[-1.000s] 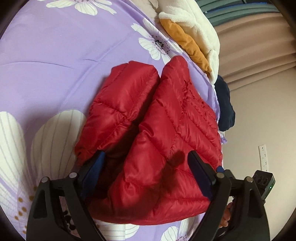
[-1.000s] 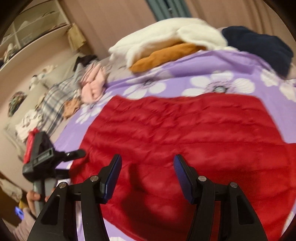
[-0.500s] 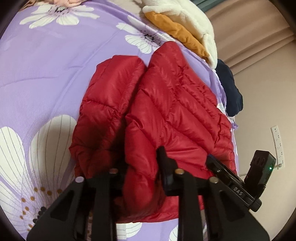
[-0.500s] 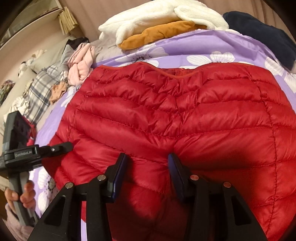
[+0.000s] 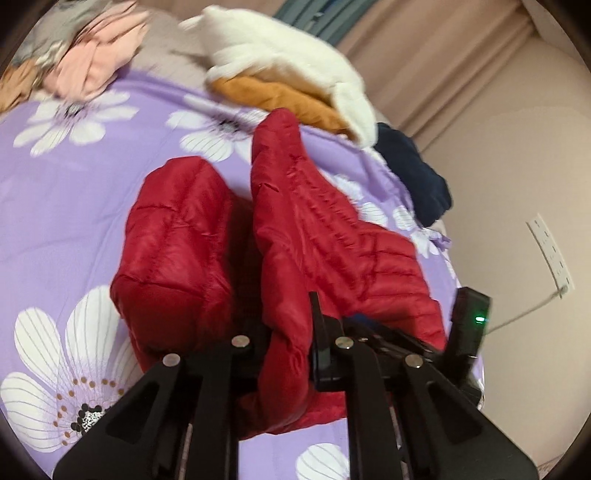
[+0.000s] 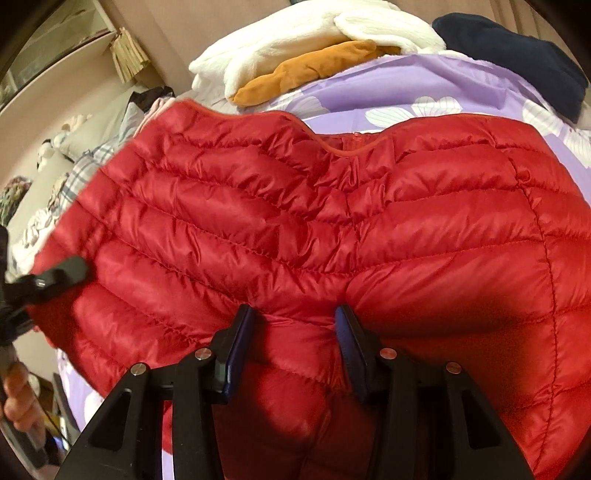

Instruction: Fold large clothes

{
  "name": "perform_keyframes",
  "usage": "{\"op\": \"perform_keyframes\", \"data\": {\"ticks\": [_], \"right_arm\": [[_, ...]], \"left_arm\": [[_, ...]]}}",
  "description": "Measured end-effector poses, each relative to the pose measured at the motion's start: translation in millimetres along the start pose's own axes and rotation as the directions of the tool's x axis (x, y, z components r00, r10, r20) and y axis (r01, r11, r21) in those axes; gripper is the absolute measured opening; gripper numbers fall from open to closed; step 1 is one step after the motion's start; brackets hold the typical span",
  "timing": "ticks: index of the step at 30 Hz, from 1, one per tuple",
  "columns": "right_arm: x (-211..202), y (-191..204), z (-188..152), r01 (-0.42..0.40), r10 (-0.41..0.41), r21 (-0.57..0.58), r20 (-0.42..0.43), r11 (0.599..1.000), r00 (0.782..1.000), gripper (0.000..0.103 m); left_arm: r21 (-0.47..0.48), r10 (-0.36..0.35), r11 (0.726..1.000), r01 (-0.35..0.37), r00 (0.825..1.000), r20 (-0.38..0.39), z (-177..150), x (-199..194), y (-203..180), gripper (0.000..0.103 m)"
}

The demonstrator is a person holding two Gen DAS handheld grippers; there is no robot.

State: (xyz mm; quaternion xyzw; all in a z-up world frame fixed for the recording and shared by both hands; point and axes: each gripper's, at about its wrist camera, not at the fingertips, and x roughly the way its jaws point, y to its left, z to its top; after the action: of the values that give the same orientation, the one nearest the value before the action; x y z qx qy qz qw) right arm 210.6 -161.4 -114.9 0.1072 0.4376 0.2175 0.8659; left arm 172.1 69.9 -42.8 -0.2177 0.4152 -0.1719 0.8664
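Two grippers, both yours, both clamped on the same red quilted down jacket (image 5: 332, 236). Left gripper (image 5: 288, 347): its fingers are pinched together on a fold of the hem edge nearest you. Right gripper (image 6: 291, 332): its blue-padded fingers (image 6: 240, 347) sit somewhat apart but bite a bunched ridge of the fabric between them.

The jacket lies on the purple bedspread with white daisy print (image 5: 74, 206), its grabbed edge raised off the bed. In the left view its long axis runs away from you, toward the piled clothes at the far end, and it shows as two puffy lobes side by side, the left lobe (image 5: 177, 236) lower and flat on the spread. In the right view the collar edge (image 6: 332, 147), with a bit of zipper, points away from you and the quilt seams run crosswise.

No containers in view. Beyond the jacket: a white fleece garment (image 6: 314, 33) on top of an orange-brown one (image 6: 306, 70), a dark navy garment (image 6: 517, 51) beside them, and a pink garment (image 5: 92, 62) far left, blurred.
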Motion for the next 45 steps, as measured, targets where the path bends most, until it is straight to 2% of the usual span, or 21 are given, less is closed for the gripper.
{"op": "perform_keyframes", "data": {"ticks": [7, 12, 21, 27, 33, 36, 41, 43, 44, 45], "right_arm": [[-2.4, -4.2, -1.2, -0.017, 0.017, 0.019, 0.013, 1.000, 1.000, 0.048], [-1.9, -7.0, -1.3, -0.033, 0.032, 0.038, 0.022, 0.999, 0.999, 0.048], [-4.7, -17.9, -3.7, -0.070, 0.067, 0.077, 0.036, 0.995, 0.997, 0.047], [-2.7, -35.1, 4.1, -0.132, 0.130, 0.130, 0.022, 0.983, 0.991, 0.046], [-9.2, -64.3, 8.7, -0.225, 0.225, 0.197, 0.021, 0.954, 0.974, 0.045], [-25.0, -73.9, 9.4, -0.185, 0.179, 0.208, 0.045, 0.961, 0.983, 0.045], [-63.3, -96.4, 7.8, -0.012, -0.006, 0.201, 0.090, 0.980, 0.996, 0.045], [-89.3, -116.3, 4.6, 0.044, -0.082, 0.253, 0.142, 0.966, 0.986, 0.048], [-98.8, -126.9, 2.3, 0.029, -0.079, 0.288, 0.165, 0.957, 0.983, 0.053], [-108.5, -139.7, 0.4, -0.007, -0.060, 0.331, 0.194, 0.944, 0.979, 0.064]], "left_arm": [[0.079, -0.038, 0.996, 0.037, 0.999, 0.009, 4.2, -5.3, -37.3, 0.013], [0.148, -0.028, 0.989, 0.026, 0.999, 0.014, 2.5, -2.4, -62.4, 0.013], [0.278, -0.047, 0.959, 0.052, 0.999, -0.025, -8.2, 17.8, -107.8, 0.013], [0.342, -0.078, 0.934, 0.103, 0.993, -0.085, -18.6, 39.6, -133.4, 0.013], [0.391, -0.127, 0.905, 0.167, 0.984, -0.126, -20.8, 48.7, -151.6, 0.014], [0.420, -0.135, 0.890, 0.179, 0.982, -0.134, -20.7, 50.8, -160.4, 0.014], [0.447, -0.108, 0.876, 0.179, 0.978, -0.180, -26.9, 64.1, -169.0, 0.014], [0.473, -0.089, 0.864, 0.172, 0.977, -0.193, -34.6, 68.8, -173.5, 0.014], [0.498, -0.074, 0.851, 0.167, 0.977, -0.201, -40.6, 72.9, -177.8, 0.014], [0.518, -0.063, 0.840, 0.163, 0.976, -0.207, -43.9, 76.4, -181.2, 0.014]]}}
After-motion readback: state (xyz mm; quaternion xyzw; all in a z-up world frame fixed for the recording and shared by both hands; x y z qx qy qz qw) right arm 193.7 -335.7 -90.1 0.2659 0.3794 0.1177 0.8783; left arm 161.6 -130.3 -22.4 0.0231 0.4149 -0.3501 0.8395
